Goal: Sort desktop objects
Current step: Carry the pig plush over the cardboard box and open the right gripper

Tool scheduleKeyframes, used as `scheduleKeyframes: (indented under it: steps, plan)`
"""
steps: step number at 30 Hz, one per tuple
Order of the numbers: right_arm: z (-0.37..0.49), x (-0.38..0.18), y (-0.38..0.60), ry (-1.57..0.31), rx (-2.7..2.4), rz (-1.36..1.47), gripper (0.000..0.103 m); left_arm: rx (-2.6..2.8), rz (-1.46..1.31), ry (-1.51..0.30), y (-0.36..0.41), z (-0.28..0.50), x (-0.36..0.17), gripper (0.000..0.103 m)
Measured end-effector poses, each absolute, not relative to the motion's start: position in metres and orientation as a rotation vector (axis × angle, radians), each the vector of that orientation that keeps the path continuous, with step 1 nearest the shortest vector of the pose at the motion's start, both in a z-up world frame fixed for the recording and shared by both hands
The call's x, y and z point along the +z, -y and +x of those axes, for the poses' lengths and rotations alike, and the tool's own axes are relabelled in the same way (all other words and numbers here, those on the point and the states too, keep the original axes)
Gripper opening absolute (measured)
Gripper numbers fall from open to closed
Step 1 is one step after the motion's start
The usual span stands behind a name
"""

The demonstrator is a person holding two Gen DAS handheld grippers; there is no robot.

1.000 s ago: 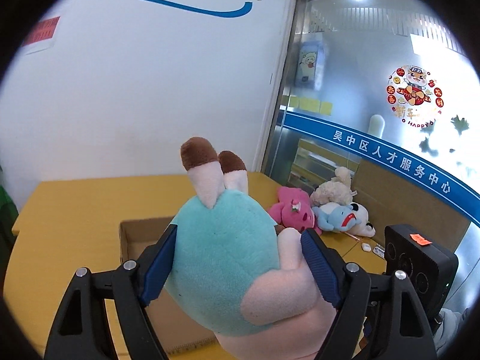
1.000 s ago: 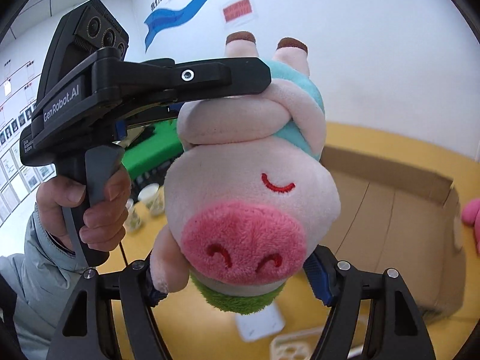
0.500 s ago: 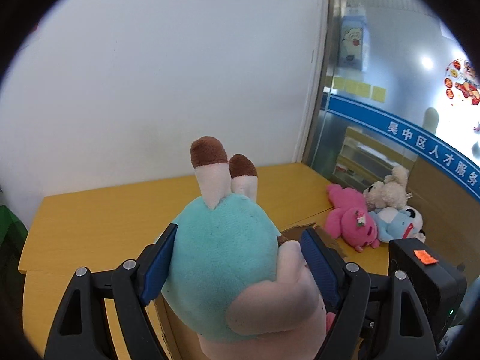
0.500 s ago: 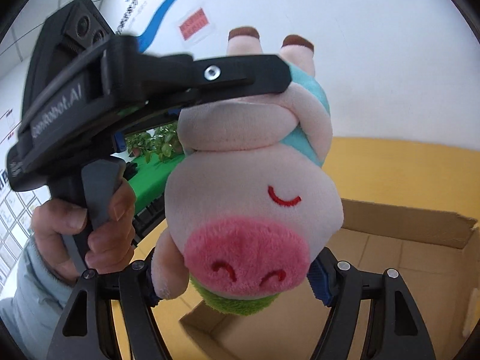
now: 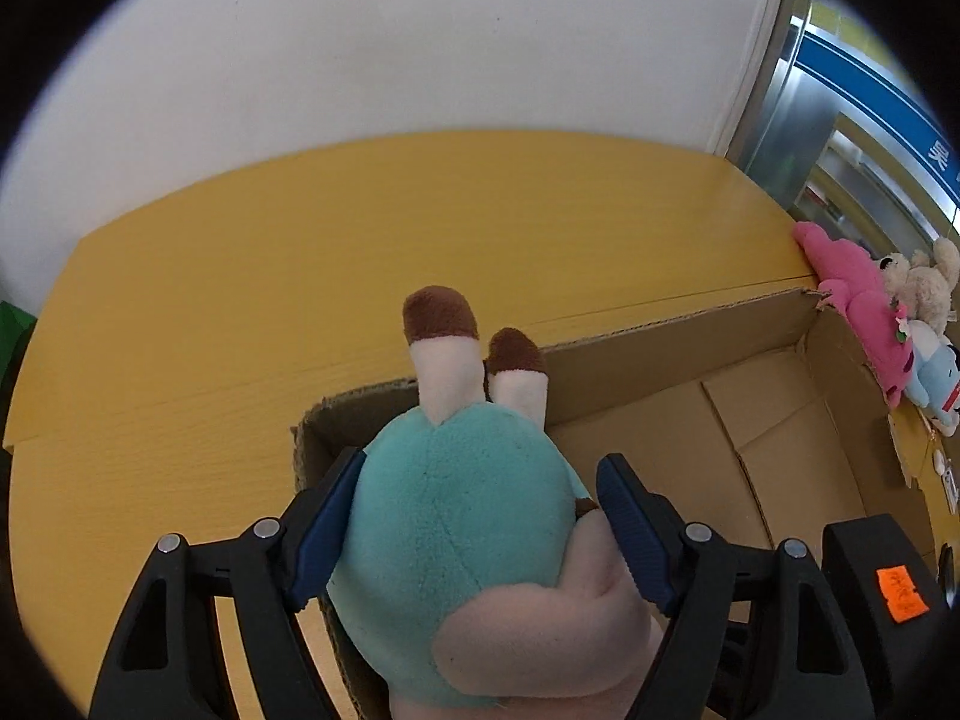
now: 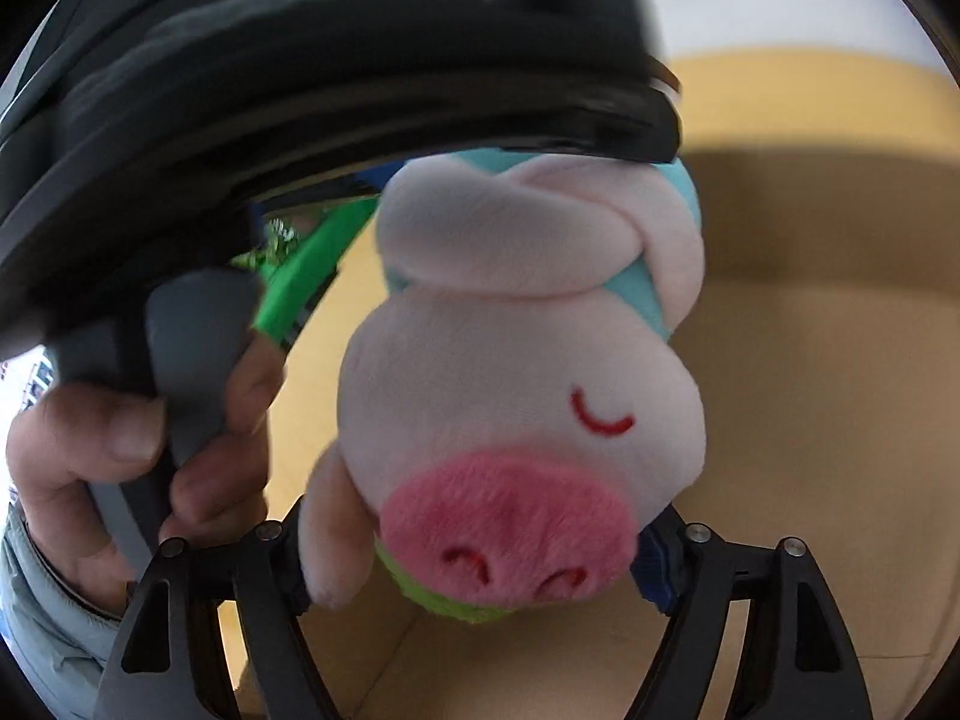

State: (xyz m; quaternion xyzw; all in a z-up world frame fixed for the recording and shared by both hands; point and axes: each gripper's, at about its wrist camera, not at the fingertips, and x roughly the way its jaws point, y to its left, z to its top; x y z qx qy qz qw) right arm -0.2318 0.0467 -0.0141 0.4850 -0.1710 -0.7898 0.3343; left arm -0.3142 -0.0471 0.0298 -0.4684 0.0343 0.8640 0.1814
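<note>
A plush pig (image 5: 456, 516) with a teal body, brown-tipped feet and a pink snout (image 6: 510, 516) hangs head-down over the open cardboard box (image 5: 720, 360). My left gripper (image 5: 480, 465) is shut on its teal body, blue pads against both sides. My right gripper (image 6: 474, 540) holds the head. Its jaws are opening, and the right blue pad (image 6: 654, 576) still lies against the snout. The left pad is hidden behind the pig's arm. The left gripper's black body (image 6: 360, 60) fills the top of the right wrist view.
The box sits on a yellow table (image 5: 240, 300) by a white wall. Past its right wall lie a pink plush (image 5: 864, 300), a beige one (image 5: 924, 282) and a blue-white one (image 5: 936, 372). A hand (image 6: 120, 450) grips the left gripper's handle.
Both grippers have carried the pig down and forward, from above the table to over the box. The views now tilt down. The right jaws stand slightly wider.
</note>
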Motion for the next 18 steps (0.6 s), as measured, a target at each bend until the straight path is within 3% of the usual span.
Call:
scheduleKeyframes:
  steps: [3, 13, 18]
  plan:
    - [-0.226, -0.016, -0.04, 0.394, -2.049, 1.309, 0.088, 2.407, -1.399, -0.043, 0.049, -0.319, 0.018, 0.078]
    - [-0.193, 0.02, -0.058, 0.319, -2.122, 1.295, 0.088, 2.402, -1.431, -0.014, 0.058, -0.329, 0.011, 0.078]
    - [-0.192, 0.015, -0.057, 0.305, -2.082, 1.325, 0.077, 2.423, -1.377, 0.071, 0.071, -0.321, 0.037, 0.078]
